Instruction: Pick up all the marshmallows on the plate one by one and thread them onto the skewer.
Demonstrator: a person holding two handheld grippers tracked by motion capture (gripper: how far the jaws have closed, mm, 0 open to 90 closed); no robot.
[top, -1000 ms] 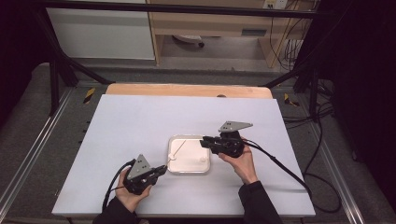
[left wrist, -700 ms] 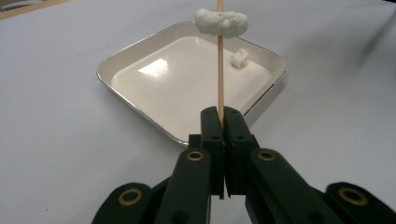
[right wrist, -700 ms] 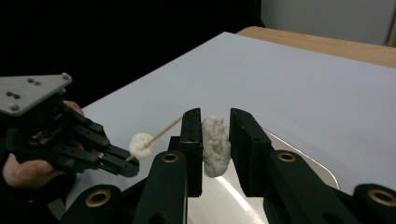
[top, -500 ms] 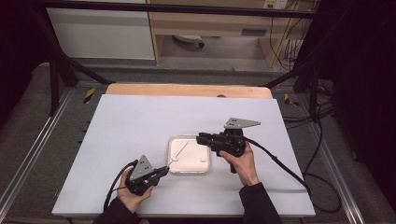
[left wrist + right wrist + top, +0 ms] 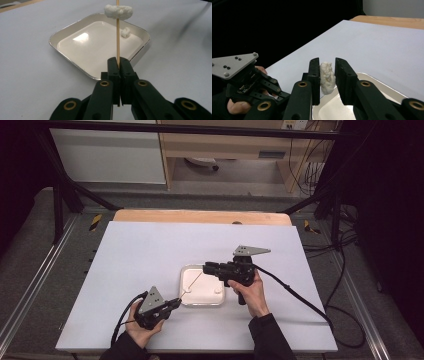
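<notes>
Right hand-held gripper shifted left over tray, clamping marshmallow on left-held skewer

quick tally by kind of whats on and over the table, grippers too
grippers: 2, left shut on the skewer, right around a white piece
skewers: 1
white pieces: 2, one on the skewer, one in the tray
trays: 1
total: 6

Glossy metal tray; thin wooden skewer; rough white lump.
</notes>
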